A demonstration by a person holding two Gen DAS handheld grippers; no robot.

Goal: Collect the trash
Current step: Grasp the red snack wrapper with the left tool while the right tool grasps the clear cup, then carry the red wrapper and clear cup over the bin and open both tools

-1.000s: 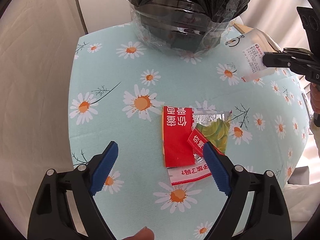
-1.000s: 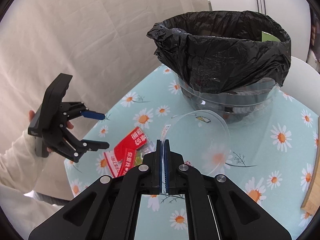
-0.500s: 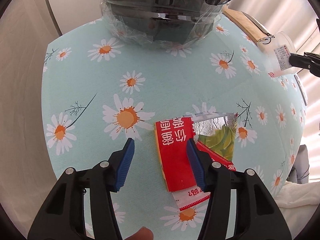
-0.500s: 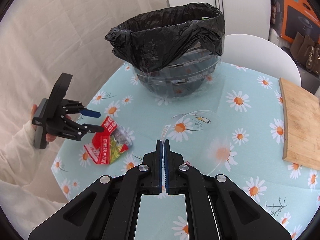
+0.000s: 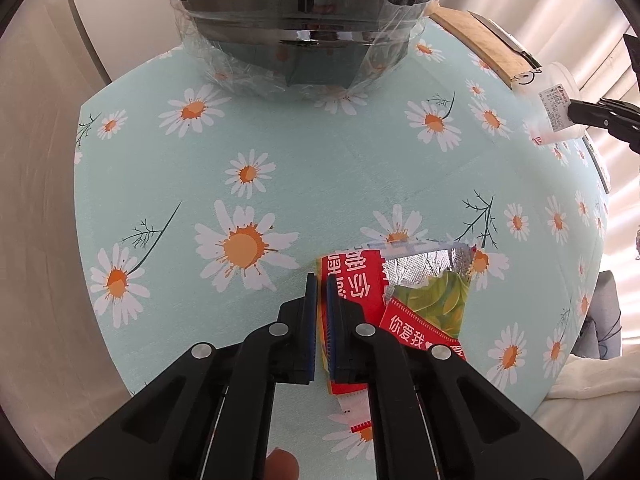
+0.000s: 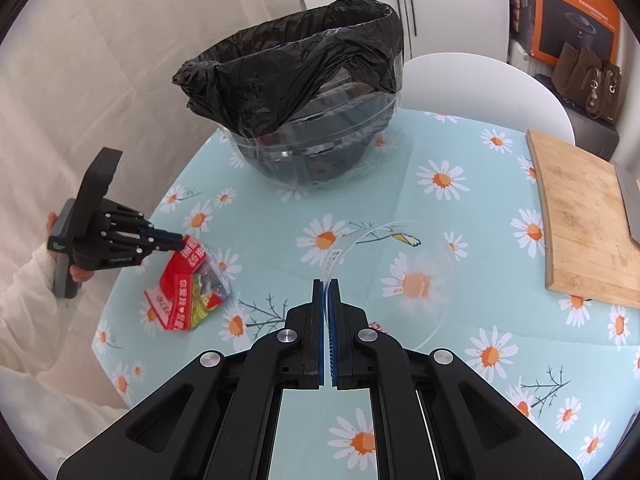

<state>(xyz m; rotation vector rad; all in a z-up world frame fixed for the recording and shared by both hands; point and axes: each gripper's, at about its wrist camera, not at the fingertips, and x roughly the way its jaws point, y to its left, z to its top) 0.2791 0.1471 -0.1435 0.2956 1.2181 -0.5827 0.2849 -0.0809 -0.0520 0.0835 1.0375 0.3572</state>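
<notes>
The black-lined bin [image 6: 296, 92] hides its contents. My left tool [image 5: 321, 280] pinches the red wrapper [image 5: 352, 280]; my right tool [image 6: 327, 286] grips a clear lid [image 6: 400, 280] above the tabletop [image 6: 480, 208].

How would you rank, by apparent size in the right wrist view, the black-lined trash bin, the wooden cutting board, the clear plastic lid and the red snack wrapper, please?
1. Black-lined trash bin
2. Wooden cutting board; clear plastic lid looks similar but sits nearer, so unsure
3. Red snack wrapper

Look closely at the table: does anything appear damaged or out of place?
Yes. The red snack packet near the table edge is torn open, its silver lining and green contents showing. It is litter, pinched at one edge by the left gripper.
</notes>
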